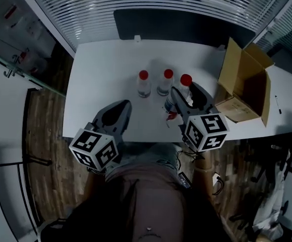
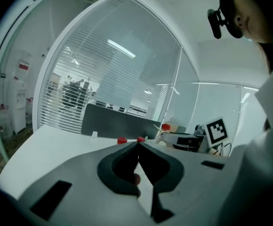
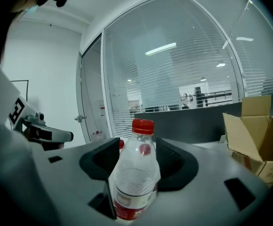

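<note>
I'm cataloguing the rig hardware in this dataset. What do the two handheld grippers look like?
The left gripper and right gripper are matching grey moulded shells tapering to two jaws lined with black pads. Each carries a white cube printed with black square markers. Thin dark cables hang beneath the right one.

Dim office light, heavy fisheye in both gripper views.
Head view was dark, corners vignetted; white tabletop [image 1: 100, 79] was the brightest patch. Glare came off ceiling strip lights [image 3: 161, 49] thru glass; straight lines bowed at edges. Close-up bottle [image 3: 135, 173] looked fairly sharp, bkgd hazy, shadows soft.
</note>
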Tool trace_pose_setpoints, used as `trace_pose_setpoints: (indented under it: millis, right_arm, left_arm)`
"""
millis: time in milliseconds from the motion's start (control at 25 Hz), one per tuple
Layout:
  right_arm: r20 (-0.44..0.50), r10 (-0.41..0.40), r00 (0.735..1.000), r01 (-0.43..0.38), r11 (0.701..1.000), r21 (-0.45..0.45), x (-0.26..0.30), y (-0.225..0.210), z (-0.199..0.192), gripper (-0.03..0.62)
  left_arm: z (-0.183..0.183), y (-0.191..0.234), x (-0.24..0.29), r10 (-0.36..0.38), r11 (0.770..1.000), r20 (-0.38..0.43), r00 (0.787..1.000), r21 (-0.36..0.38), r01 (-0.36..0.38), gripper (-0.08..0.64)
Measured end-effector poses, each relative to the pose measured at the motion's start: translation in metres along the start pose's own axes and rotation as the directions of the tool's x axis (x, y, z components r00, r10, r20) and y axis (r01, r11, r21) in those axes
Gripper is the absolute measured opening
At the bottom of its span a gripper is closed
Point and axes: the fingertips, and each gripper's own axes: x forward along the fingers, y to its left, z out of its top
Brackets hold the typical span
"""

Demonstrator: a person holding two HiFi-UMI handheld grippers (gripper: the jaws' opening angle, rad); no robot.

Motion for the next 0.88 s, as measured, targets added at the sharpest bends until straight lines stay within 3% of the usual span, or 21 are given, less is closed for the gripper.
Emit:
trace_pose_setpoints:
  millis: [280,880]
  right_arm:
    - [-0.027,-0.039,0.999,0.036,0.996,-0.081,0.021,0.011,-0.028,0.247]
    - [0.031,-0.067,0.997,0.072,0.983,-0.169,0.046,0.016,-0.067,0.247]
  left_arm:
    - [0.001,0.015,-0.011,0.043,0.999,0.01,0.999,-0.009,-0.043,0.009]
    - [0.005,0.028,-0.02,0.083,0.997,0.017,0.996,0.003,-0.083,0.009]
